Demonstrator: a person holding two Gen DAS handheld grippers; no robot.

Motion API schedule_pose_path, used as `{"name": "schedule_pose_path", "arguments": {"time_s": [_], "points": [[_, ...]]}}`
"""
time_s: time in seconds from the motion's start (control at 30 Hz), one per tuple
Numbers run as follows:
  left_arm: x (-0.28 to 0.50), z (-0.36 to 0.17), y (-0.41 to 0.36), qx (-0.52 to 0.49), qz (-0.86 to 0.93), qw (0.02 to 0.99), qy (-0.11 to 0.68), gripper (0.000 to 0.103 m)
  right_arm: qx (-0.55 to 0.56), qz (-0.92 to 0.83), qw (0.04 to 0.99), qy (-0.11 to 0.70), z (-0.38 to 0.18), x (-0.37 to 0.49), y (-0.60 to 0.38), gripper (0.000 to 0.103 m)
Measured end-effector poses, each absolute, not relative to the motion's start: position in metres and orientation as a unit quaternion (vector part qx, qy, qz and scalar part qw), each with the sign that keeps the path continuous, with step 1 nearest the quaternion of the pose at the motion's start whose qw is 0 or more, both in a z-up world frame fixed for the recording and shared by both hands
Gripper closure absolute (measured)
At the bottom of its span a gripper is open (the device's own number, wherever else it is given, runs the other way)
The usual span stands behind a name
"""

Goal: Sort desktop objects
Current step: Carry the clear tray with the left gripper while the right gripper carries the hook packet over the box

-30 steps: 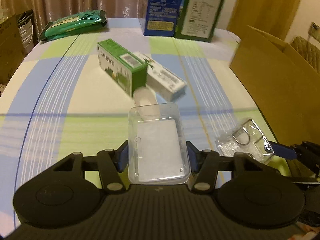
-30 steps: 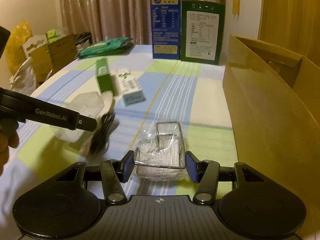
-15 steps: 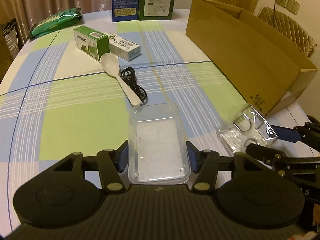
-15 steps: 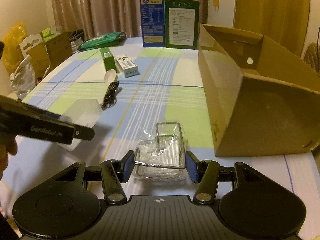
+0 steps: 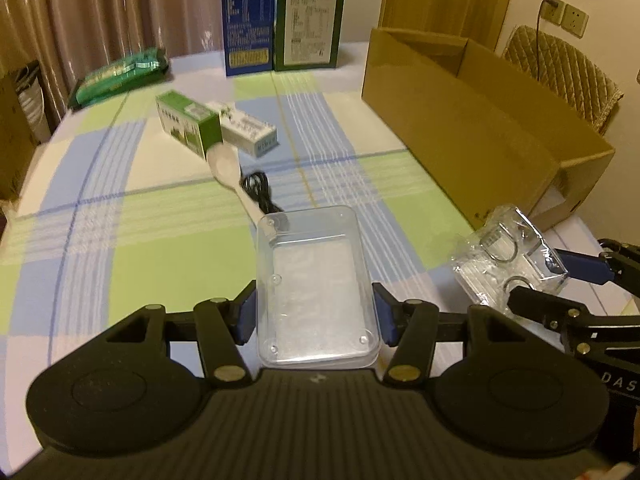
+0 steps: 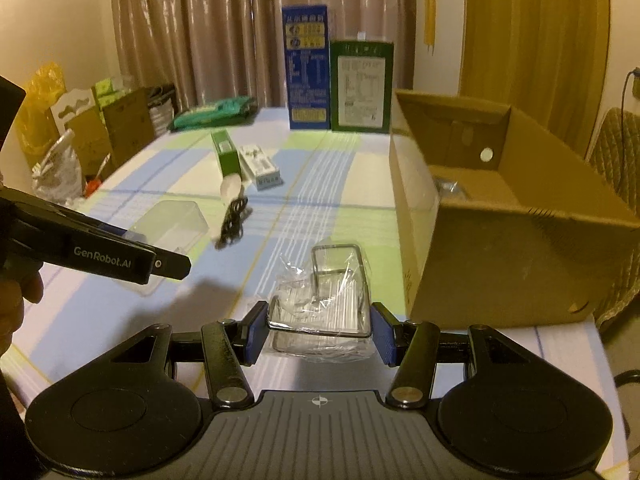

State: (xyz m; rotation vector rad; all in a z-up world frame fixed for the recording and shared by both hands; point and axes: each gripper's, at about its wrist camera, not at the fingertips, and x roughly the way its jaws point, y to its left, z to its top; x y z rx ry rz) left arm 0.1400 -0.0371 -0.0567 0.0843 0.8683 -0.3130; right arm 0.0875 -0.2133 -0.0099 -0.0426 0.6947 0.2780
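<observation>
Warm, dim light fills the room. Brownish pleated curtains [image 6: 208, 32] hang along the far wall, with a wooden door [image 6: 532, 28] to their right. At the far right, a quilted chair [image 5: 560, 76] stands below a wall socket [image 5: 566, 16].

- Left gripper [image 5: 316, 316]: pointed forward and downward, jaws partly apart, both blue pads pressed against the long sides of a clear plastic box [image 5: 316, 288], which is carried off the surface.
- Right gripper [image 6: 318, 330]: pointed forward and downward, jaws partly apart, pads clamped on either side of a clear-wrapped wire item [image 6: 324, 304], which is held between them.
- Relative position: the left gripper's black arm shows at the left edge of the right wrist view; the right gripper's fingers show at the right edge of the left wrist view. The two grippers are side by side, apart.
- A hand [image 6: 18, 300] grips the left unit's handle; only part of it is visible.
</observation>
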Motion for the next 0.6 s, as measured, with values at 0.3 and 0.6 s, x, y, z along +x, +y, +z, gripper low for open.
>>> {"name": "schedule_pose_path", "arguments": {"time_s": [0.3, 0.6], "points": [[0.13, -0.015, -0.06, 0.053, -0.165, 0.904, 0.391, 0.051, 0.002, 0.125, 0.95, 0.287, 0.039, 0.078, -0.231, 0.052], [0.124, 0.015, -0.098, 0.063, -0.195, 0.906, 0.37, 0.051, 0.014, 0.083, 0.966, 0.243, 0.076, 0.078, -0.271, 0.052]]}}
